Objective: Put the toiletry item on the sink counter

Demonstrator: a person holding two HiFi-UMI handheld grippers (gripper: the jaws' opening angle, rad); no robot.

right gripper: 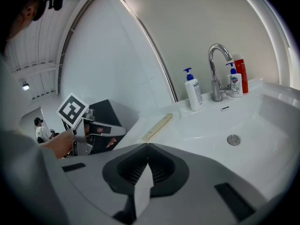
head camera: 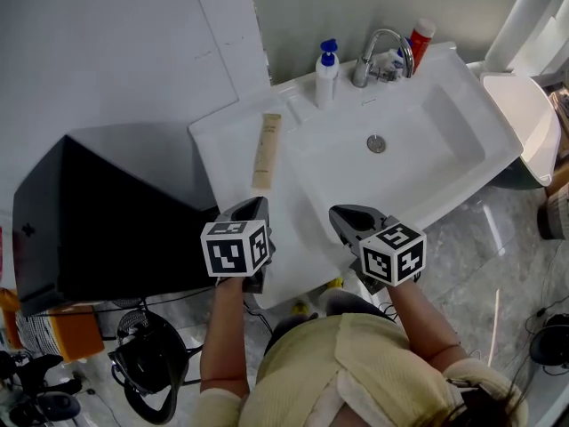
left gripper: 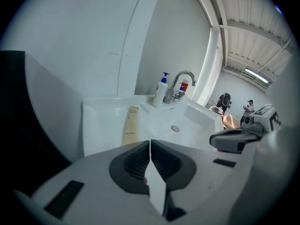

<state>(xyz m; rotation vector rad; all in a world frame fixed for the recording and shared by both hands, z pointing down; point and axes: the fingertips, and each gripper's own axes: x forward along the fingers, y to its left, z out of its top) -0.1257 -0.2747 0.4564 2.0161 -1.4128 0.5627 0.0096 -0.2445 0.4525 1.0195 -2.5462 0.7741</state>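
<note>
Left gripper [head camera: 253, 205] and right gripper [head camera: 343, 213] both closed, empty. Tube [head camera: 266, 151] lies just left of the basin [head camera: 418, 140], so a careless swing could knock it in.

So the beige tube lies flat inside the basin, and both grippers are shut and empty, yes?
Not quite. The beige tube lies flat on the counter left of the basin, as the head view shows. The left gripper and right gripper are shut and empty.

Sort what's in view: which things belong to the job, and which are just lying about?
Job: beige tube, lying on the sink counter left of the basin; left gripper and right gripper, jaws shut, empty.
Lying about: pump bottle, faucet, red bottle.
</note>
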